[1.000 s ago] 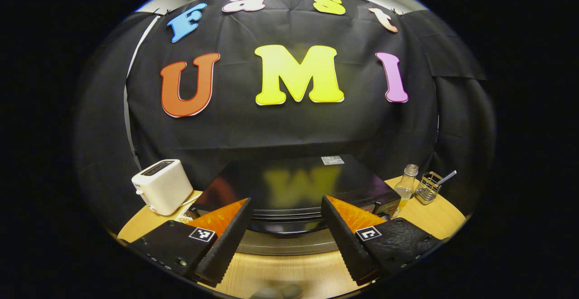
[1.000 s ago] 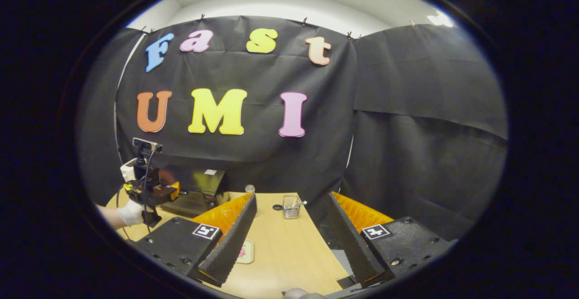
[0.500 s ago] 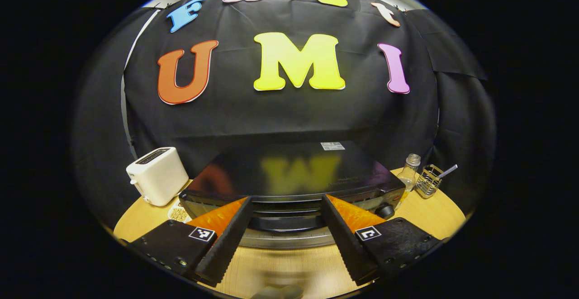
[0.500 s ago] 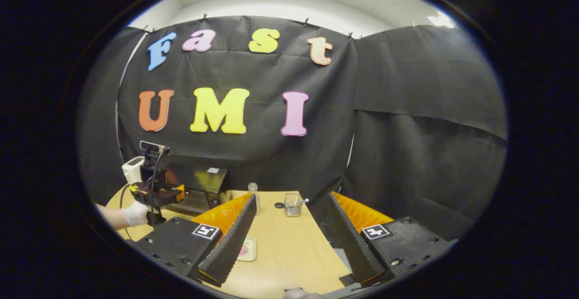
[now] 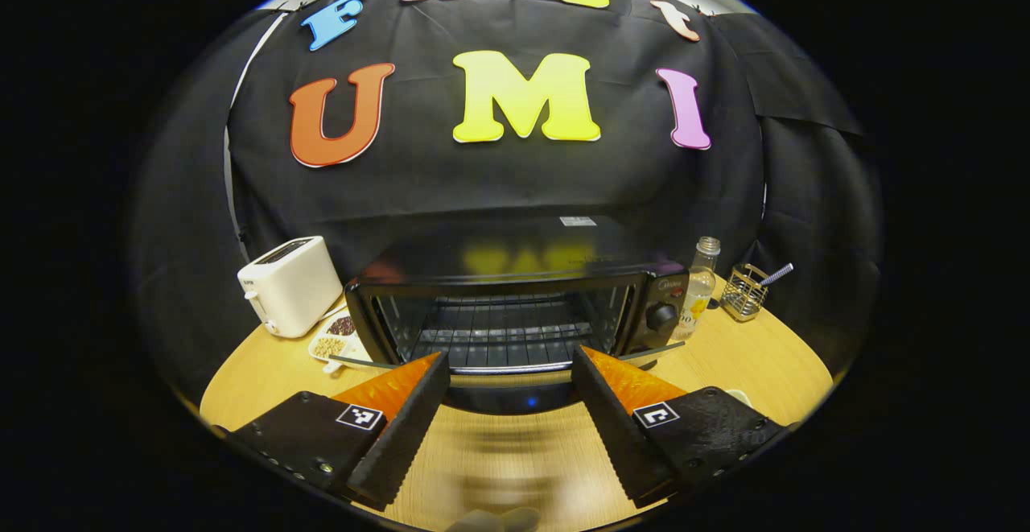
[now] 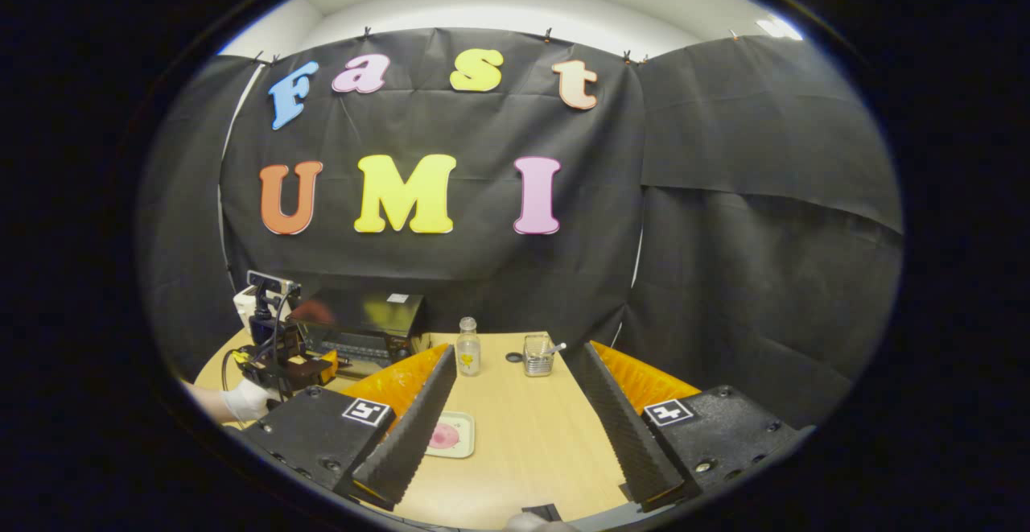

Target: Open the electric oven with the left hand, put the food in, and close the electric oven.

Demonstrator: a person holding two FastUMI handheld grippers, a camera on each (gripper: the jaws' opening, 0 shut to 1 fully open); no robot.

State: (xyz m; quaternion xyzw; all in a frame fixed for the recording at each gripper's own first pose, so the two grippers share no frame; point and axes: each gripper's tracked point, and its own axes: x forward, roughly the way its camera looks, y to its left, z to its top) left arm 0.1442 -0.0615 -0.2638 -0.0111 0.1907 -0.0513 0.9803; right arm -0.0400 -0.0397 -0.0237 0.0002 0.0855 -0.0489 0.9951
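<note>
Oven, black electric countertop box with a glass drop-down door (image 5: 515,307), sits at the back of the round light-wood table (image 5: 265,371), door already swung down and the wire rack exposed. Left to right in the left gripper view: one white plastic toaster (image 5: 288,284), one small white divided dish of beans (image 5: 334,340), the one oven, one clear glass bottle with yellowish liquid (image 5: 698,286), one wire-mesh holder with a straw-like stick (image 5: 744,290). Left hand-held gripper (image 5: 507,403): jaws spread wide, empty, just in front of the lowered door. Judgement: door is stiff, hinged, glass-fronted, so fragile to knocks; best taken by the handle bar along its front edge. In the right gripper view, one pale square plate (image 6: 465,450) carrying a flat pink food piece (image 6: 443,436) lies on the table near the right hand-held gripper (image 6: 515,427), whose jaws are also wide and empty. Judgement: the plate looks light, rigid and smooth, likely slippery; pinch it at the rim and keep it level. The food looks soft. Count: two grippers, one plate, one food piece.
</note>
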